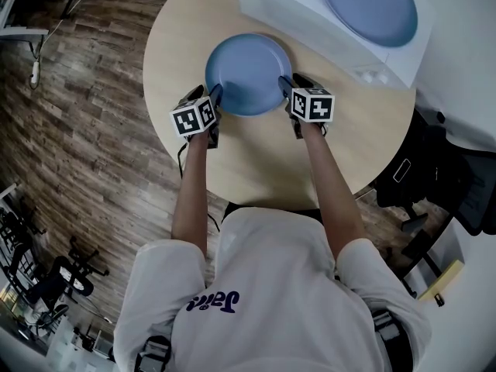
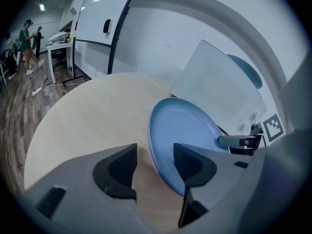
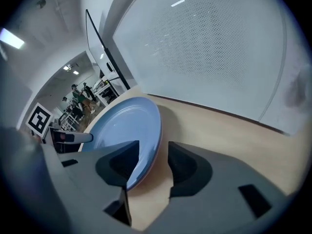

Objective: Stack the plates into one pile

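Observation:
A blue plate lies on the round pale wood table. My left gripper stands open at the plate's left rim, and my right gripper stands open at its right rim. In the left gripper view the plate has its rim between the jaws of the left gripper, with a gap at each pad. In the right gripper view the plate's edge likewise sits loosely inside the right gripper. A second blue plate rests on a white box at the table's far right.
The white box rises just behind the near plate and takes up the table's far right part. Wood floor lies to the left. Dark chairs and a bag stand close to the table's right edge. A person stands far off.

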